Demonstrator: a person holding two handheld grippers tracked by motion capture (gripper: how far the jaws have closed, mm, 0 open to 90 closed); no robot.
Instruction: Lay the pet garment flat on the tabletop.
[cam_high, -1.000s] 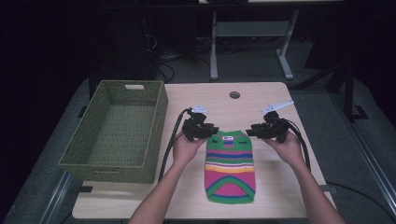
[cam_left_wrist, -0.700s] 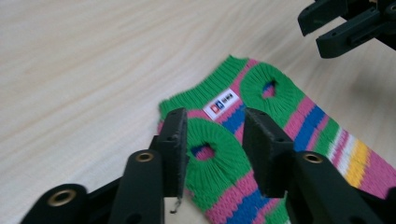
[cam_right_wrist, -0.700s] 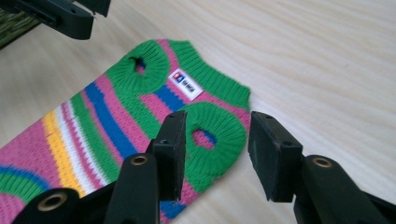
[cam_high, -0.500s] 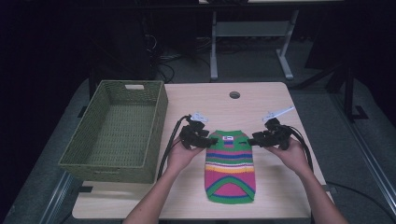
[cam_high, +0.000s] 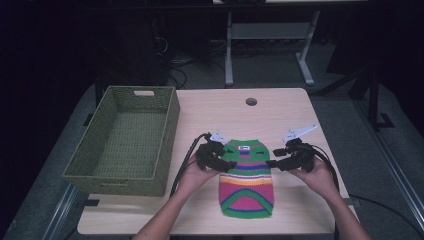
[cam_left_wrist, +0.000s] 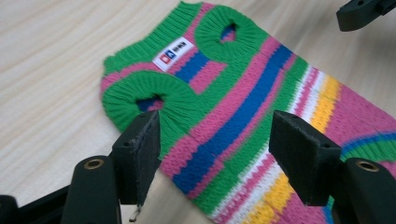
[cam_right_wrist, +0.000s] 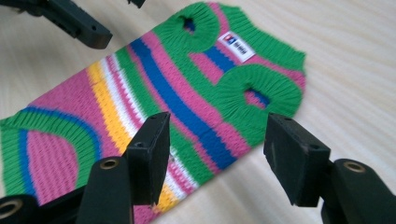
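Observation:
A small knit sweater (cam_high: 246, 182) in green, pink, blue, yellow and white stripes lies flat on the table, with its white label at the far end. My left gripper (cam_high: 221, 160) is at its left edge, by the sleeve hole. In the left gripper view the left gripper (cam_left_wrist: 217, 135) has its jaws wide apart over the sweater (cam_left_wrist: 233, 88), pressing nothing. My right gripper (cam_high: 273, 163) is at the sweater's right edge. The right gripper (cam_right_wrist: 215, 135) is likewise open above the sweater (cam_right_wrist: 177, 84). Both pairs of jaws have just been opening.
An empty green woven basket (cam_high: 125, 140) stands on the left part of the table (cam_high: 285, 115). A round cable hole (cam_high: 251, 101) sits near the far edge. Black cables trail from both grippers toward the near edge. Beyond the table are dark floor and a white desk frame.
Both hands have drawn back a little toward the near edge, from the sweater's far corners to its sides. The sweater lies still.

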